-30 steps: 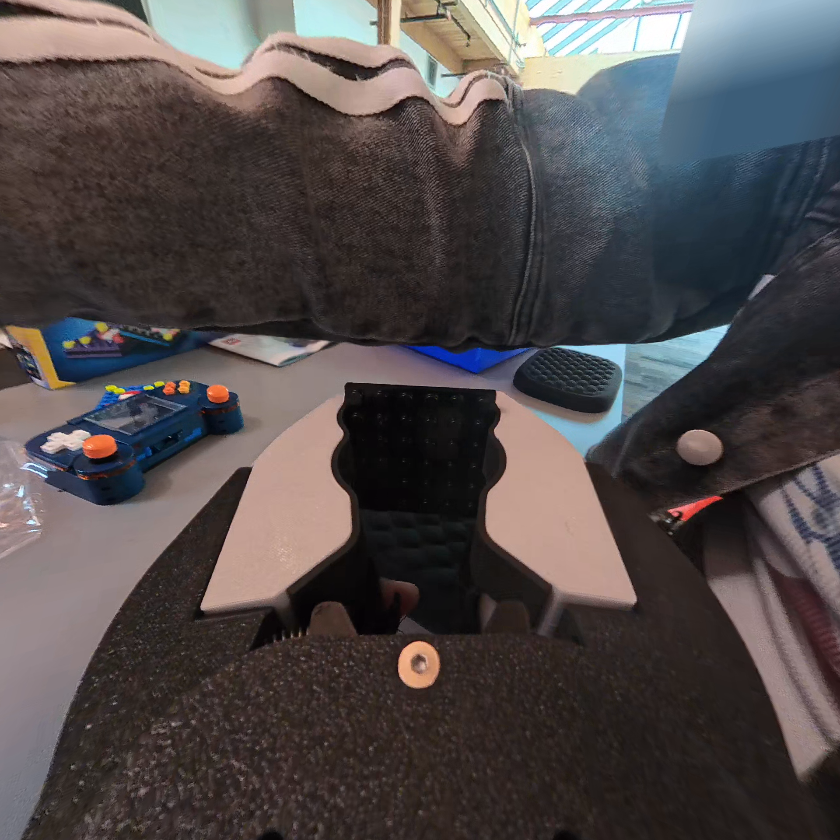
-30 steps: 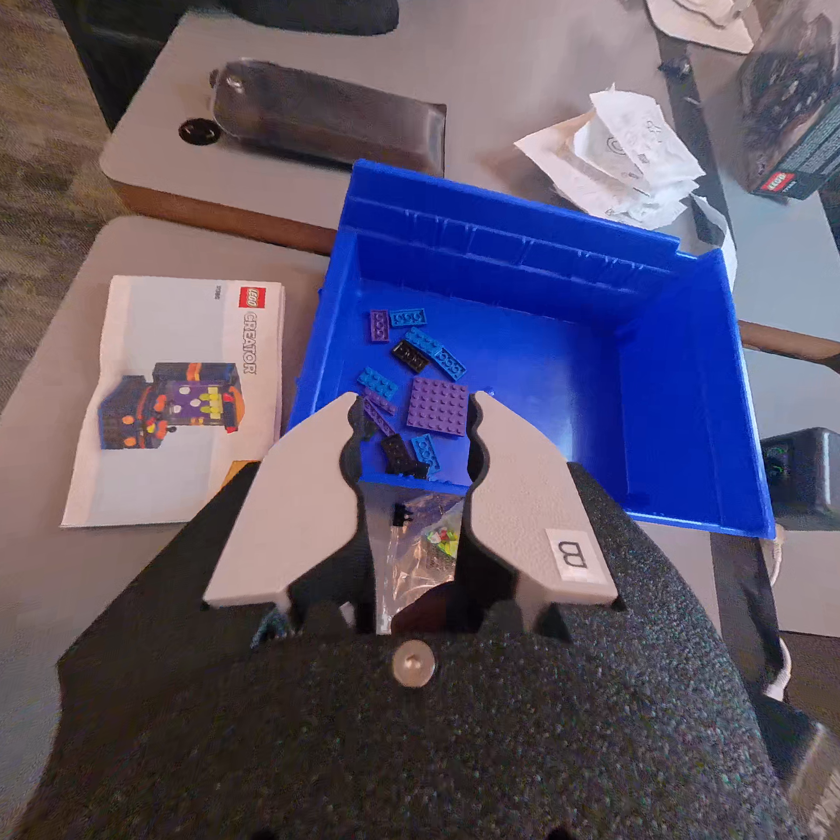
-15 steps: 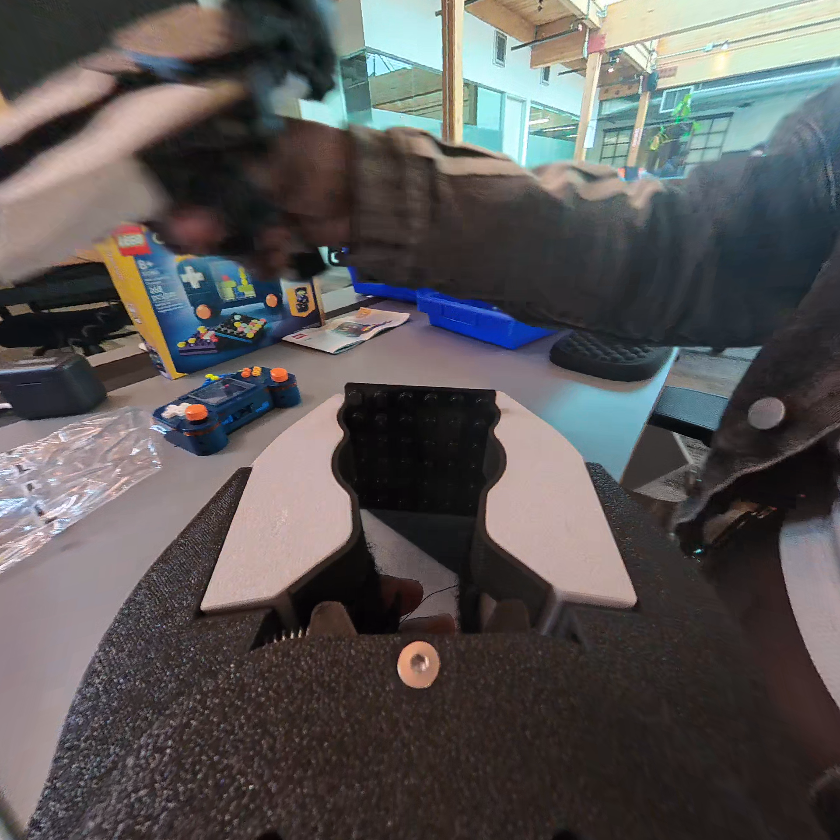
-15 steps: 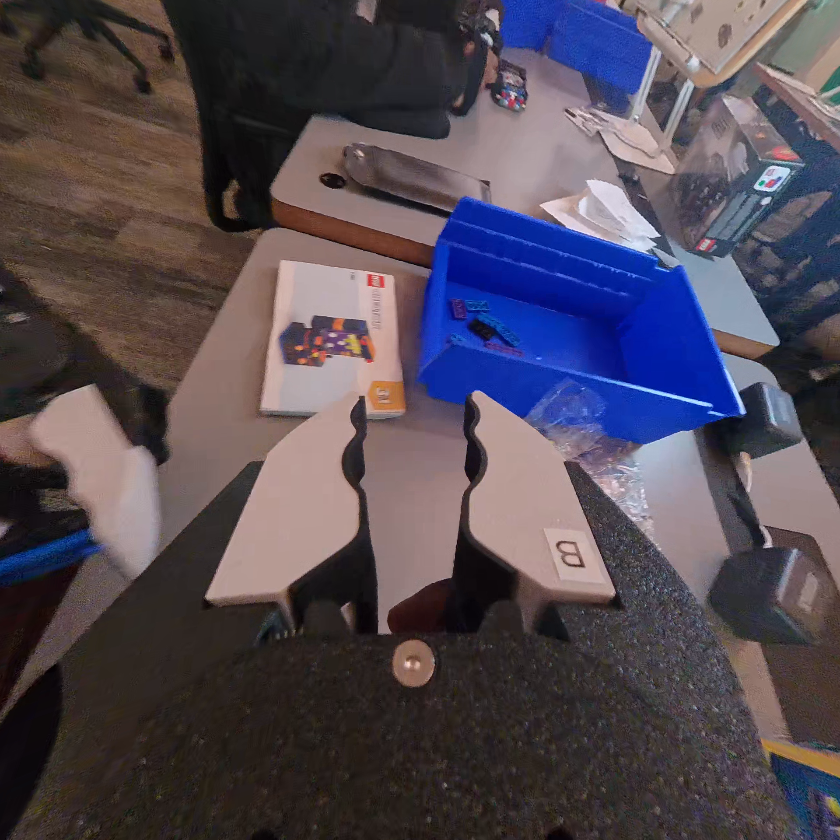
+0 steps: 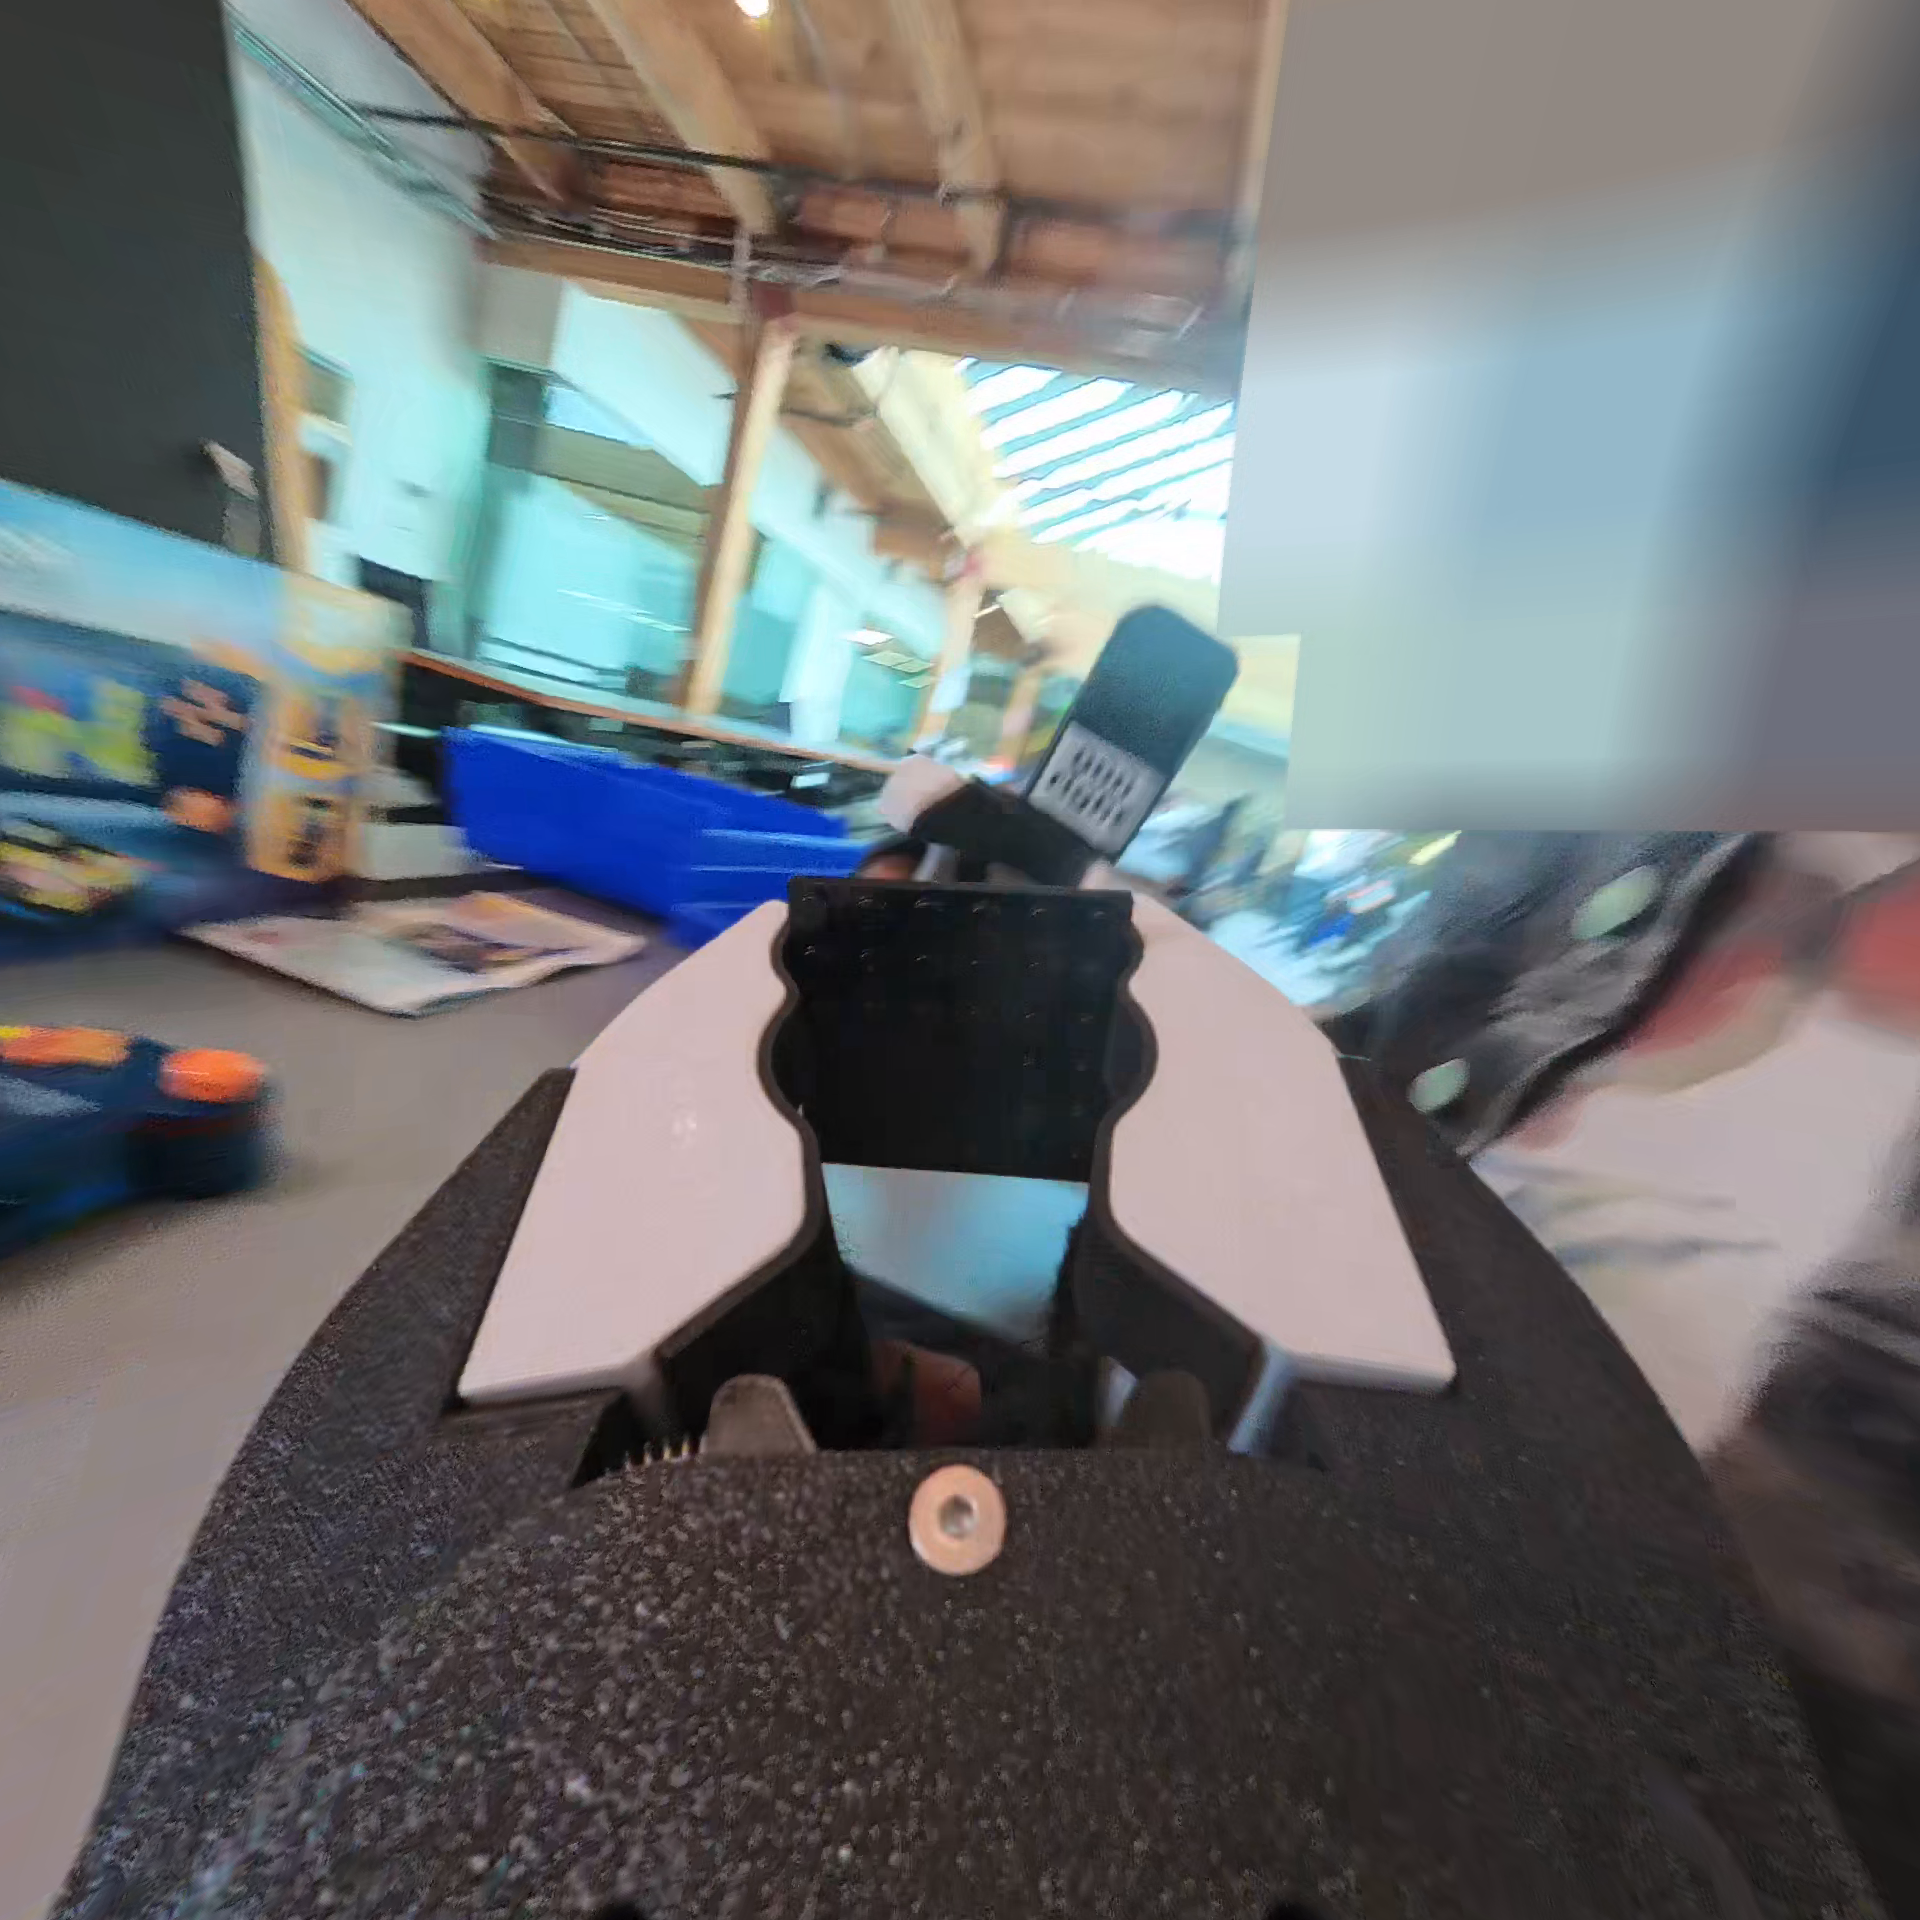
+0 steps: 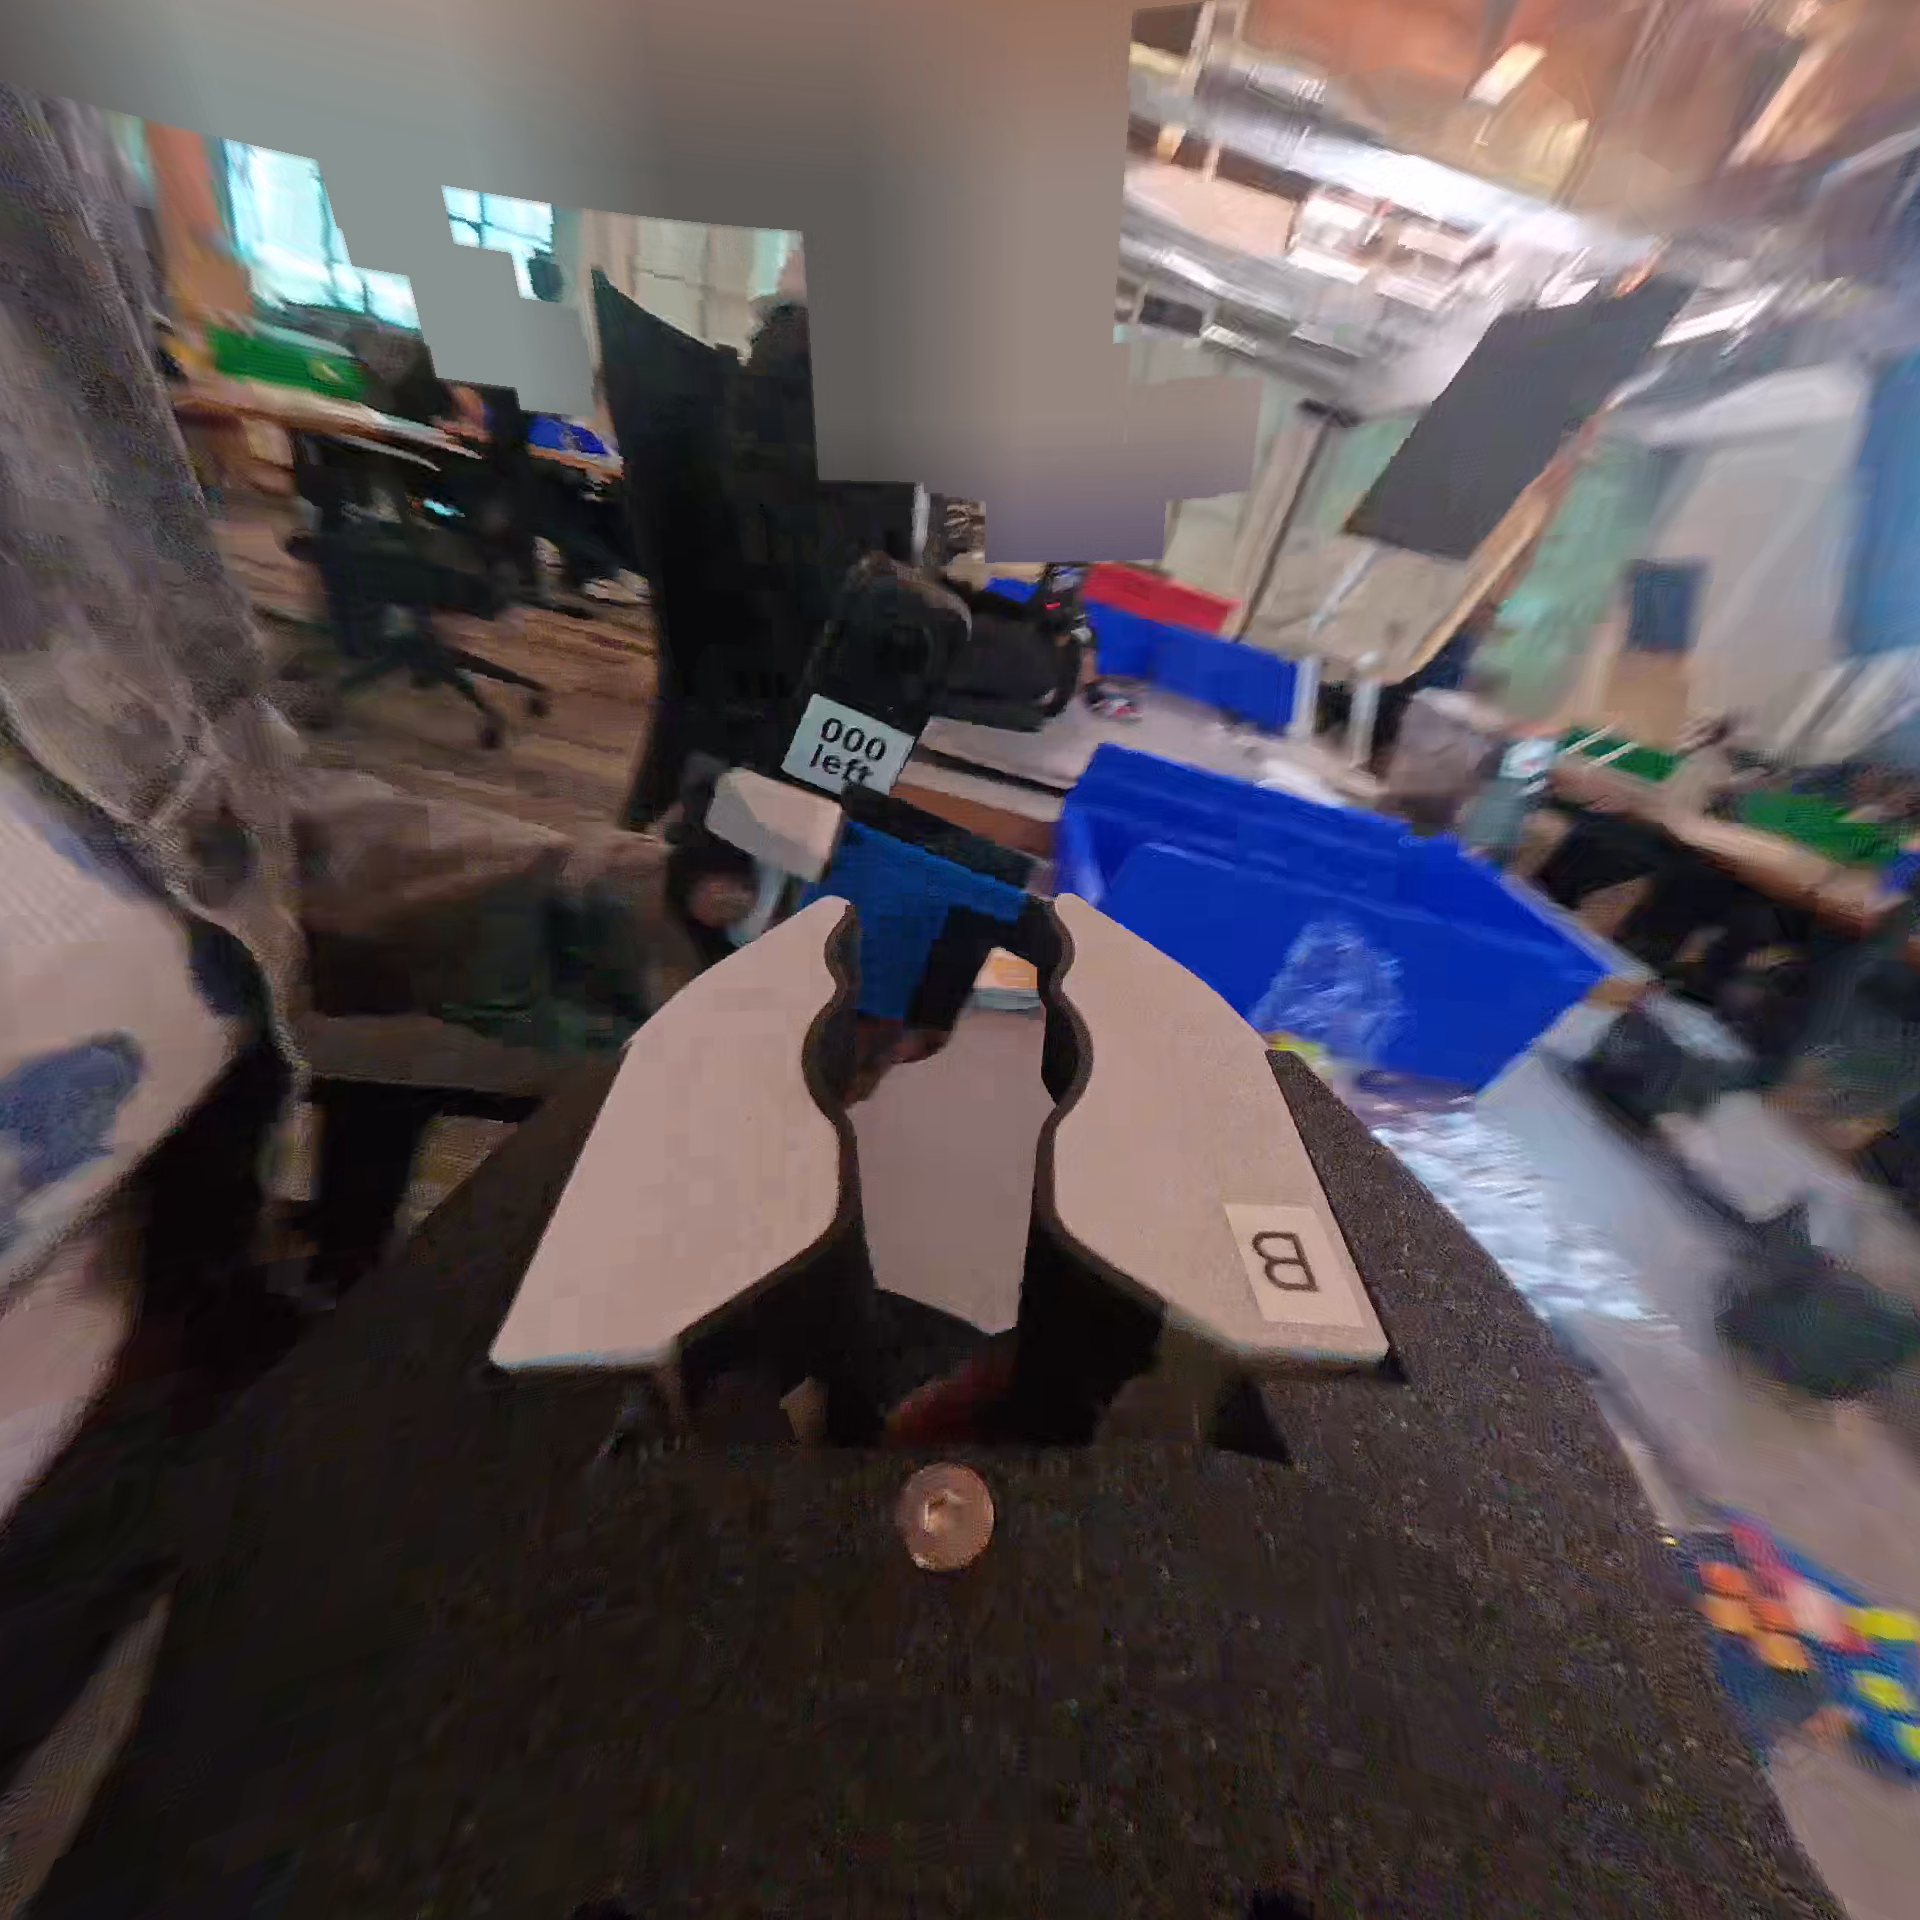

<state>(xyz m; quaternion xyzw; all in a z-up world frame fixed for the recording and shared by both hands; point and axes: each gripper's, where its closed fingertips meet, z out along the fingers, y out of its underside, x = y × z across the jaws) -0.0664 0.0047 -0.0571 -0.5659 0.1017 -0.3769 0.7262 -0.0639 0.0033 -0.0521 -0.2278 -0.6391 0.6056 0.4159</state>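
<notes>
Since half a second ago both cameras have swung upward and toward each other, so each view is now blurred and shows the other gripper ahead. The sleeve that crossed the left wrist view has cleared away.

The left gripper [image 5: 958, 1023] has its fingers clamped on a black studded plate [image 5: 956, 1023], which stands upright between them and fills the gap near the tips. Beyond it, the right gripper [image 5: 1049, 821] appears raised above the table [image 5: 395, 1122]. On the table to the left lie a blue toy controller with orange knobs [image 5: 114, 1122], an open booklet [image 5: 416, 951], a colourful box [image 5: 156, 748] and, farther back, a blue bin [image 5: 623, 821].

In the right wrist view, the right gripper [image 6: 948, 997] has its fingers spread apart with nothing between them. Ahead, the left gripper [image 6: 831, 831] is seen from the front, with a blue block-shaped patch [image 6: 904, 914] just below it, too blurred to identify. The blue bin [image 6: 1330, 894] sits to the right, with a crinkled clear plastic bag [image 6: 1340, 987] in front of it.
</notes>
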